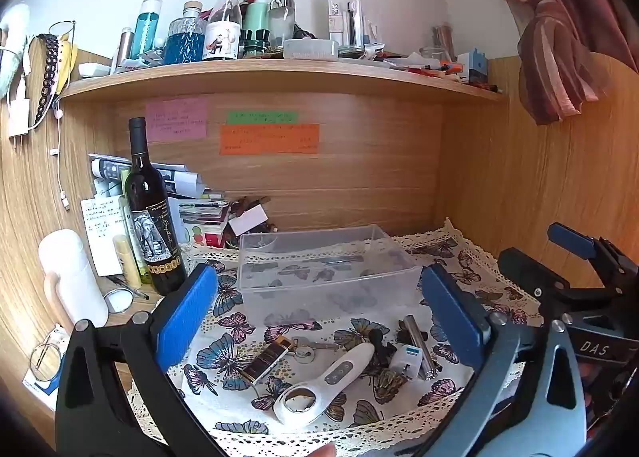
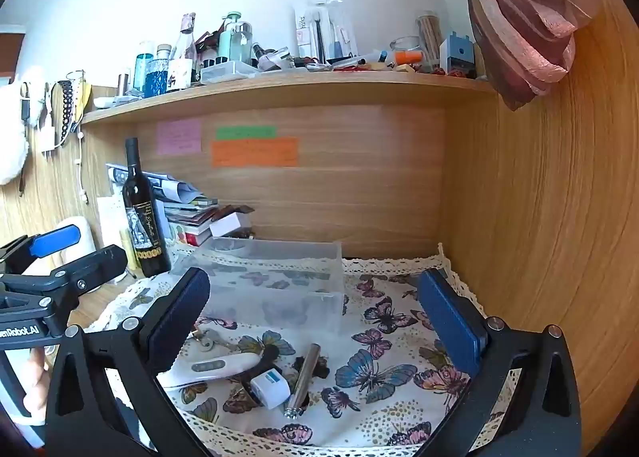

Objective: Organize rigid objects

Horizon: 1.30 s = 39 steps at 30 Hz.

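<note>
A clear plastic bin [image 1: 343, 249] [image 2: 275, 253] stands empty on the butterfly cloth [image 1: 223, 341] [image 2: 379, 345]. In front of it lie a white handheld device [image 1: 327, 377] [image 2: 211, 367], a white plug adapter [image 1: 407, 361] [image 2: 270, 386], a metal tube [image 1: 419, 345] [image 2: 302, 379], a brown lighter [image 1: 265, 361], keys [image 1: 307, 349] [image 2: 207, 339] and a black piece [image 1: 377, 341]. My left gripper [image 1: 319, 313] is open and empty above these items. My right gripper [image 2: 315, 317] is open and empty to the right of them.
A wine bottle [image 1: 149, 213] [image 2: 139, 213], papers and books [image 1: 187, 201] stand at the back left. A white bottle [image 1: 72, 273] is at the left. A cluttered shelf [image 1: 279, 75] runs overhead. A wooden wall [image 2: 539, 217] closes the right side.
</note>
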Tool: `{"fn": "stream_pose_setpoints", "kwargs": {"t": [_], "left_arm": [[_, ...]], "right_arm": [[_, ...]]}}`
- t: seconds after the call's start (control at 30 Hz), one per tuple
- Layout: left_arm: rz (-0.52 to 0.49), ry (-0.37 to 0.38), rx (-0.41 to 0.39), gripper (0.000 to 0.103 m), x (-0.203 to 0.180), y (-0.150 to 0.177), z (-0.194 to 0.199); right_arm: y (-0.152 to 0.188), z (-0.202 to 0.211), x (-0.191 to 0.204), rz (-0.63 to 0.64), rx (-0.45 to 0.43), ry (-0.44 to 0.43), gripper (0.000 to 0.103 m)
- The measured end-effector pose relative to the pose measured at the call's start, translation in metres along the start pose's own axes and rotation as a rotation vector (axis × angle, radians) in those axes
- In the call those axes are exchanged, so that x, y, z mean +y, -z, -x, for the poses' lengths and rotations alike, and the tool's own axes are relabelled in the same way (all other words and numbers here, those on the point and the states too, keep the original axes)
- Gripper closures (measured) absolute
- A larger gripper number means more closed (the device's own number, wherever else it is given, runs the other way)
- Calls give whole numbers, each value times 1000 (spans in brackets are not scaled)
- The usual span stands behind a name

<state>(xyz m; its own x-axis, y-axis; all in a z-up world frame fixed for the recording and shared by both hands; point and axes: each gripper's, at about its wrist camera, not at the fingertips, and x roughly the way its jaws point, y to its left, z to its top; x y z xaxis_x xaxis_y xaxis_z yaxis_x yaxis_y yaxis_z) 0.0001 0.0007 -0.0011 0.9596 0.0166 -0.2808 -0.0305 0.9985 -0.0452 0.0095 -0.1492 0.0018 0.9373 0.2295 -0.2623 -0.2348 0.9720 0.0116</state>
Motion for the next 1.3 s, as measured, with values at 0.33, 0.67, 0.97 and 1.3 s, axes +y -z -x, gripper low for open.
{"fn": "stream_pose_setpoints", "kwargs": {"t": [0.33, 0.67, 0.97, 1.3], "left_arm": [[-1, 13, 17, 0, -5, 0, -8], [5, 28, 24, 0, 0, 3, -11], [3, 25, 20, 0, -1, 2, -11], [2, 25, 18, 0, -1, 3, -9]], "right_arm": [[-2, -5, 4, -4, 17, 0, 0], [0, -8, 0, -17, 32, 2, 0], [0, -6, 0, -25, 26, 10, 0], [-3, -4, 0, -27, 21, 6, 0]]}}
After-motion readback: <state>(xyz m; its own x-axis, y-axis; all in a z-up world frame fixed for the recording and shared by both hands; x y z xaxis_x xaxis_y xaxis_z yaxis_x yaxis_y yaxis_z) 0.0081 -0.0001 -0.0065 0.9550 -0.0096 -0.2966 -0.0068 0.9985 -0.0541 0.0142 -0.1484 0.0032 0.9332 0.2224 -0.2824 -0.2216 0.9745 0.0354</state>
